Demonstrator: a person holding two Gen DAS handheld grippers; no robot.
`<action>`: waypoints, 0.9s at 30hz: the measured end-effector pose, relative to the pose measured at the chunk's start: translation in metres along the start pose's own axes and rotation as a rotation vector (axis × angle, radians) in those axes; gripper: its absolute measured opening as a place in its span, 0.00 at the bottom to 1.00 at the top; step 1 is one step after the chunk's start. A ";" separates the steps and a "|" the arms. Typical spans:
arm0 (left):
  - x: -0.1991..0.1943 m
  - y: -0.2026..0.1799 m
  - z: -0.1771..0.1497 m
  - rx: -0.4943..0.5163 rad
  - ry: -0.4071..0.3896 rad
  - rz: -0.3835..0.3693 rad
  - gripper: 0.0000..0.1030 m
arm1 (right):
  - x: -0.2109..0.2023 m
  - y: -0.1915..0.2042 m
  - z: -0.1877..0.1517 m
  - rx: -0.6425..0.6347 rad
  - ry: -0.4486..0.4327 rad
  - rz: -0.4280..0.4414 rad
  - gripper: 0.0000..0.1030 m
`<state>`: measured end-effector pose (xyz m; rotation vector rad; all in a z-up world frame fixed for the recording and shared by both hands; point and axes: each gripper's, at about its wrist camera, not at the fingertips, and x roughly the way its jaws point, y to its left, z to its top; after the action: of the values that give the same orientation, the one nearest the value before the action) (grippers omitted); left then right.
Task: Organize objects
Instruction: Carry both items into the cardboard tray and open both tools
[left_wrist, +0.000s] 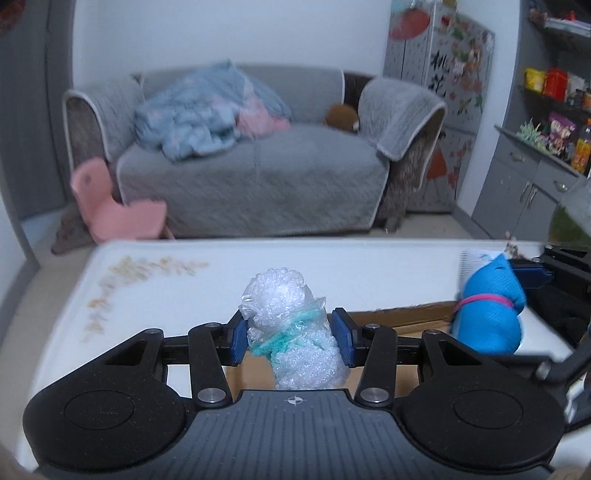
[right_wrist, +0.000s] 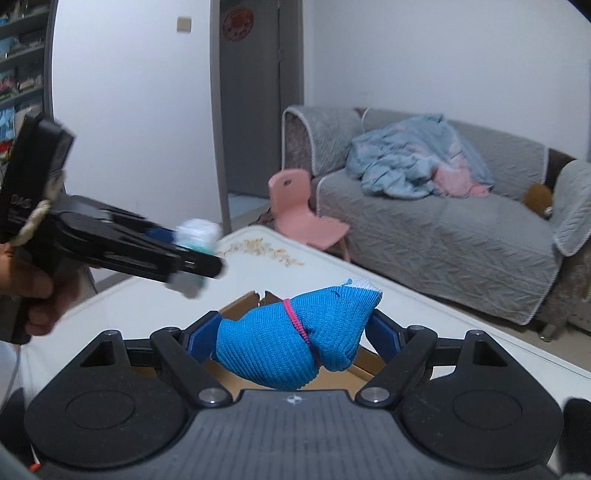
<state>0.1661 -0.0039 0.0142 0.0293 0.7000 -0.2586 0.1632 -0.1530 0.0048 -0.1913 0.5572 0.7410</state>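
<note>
White table (left_wrist: 332, 273), grey sofa (left_wrist: 255, 177) behind. Left gripper (left_wrist: 291, 338) clamped on bubble-wrap bundle (left_wrist: 295, 332); right gripper (right_wrist: 291, 339) clamped on blue knit bundle (right_wrist: 291, 336). Both are held above cardboard box (left_wrist: 406, 317). Risk: slick wrap slipping from pads, or grippers colliding, being near each other.

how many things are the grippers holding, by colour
clear: 1, plastic bundle in left gripper
blue: 1, knit bundle in right gripper
total: 2
</note>
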 end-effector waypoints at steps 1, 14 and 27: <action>0.013 0.002 -0.002 0.003 0.016 -0.002 0.51 | 0.015 -0.001 -0.001 -0.009 0.018 0.005 0.79; 0.093 0.021 -0.027 -0.005 0.156 0.018 0.52 | 0.102 0.019 -0.027 -0.131 0.197 0.017 0.79; 0.093 0.008 -0.029 0.063 0.148 0.061 0.58 | 0.103 0.019 -0.033 -0.110 0.229 0.068 0.84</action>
<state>0.2179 -0.0139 -0.0686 0.1307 0.8369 -0.2213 0.1987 -0.0905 -0.0780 -0.3635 0.7435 0.8222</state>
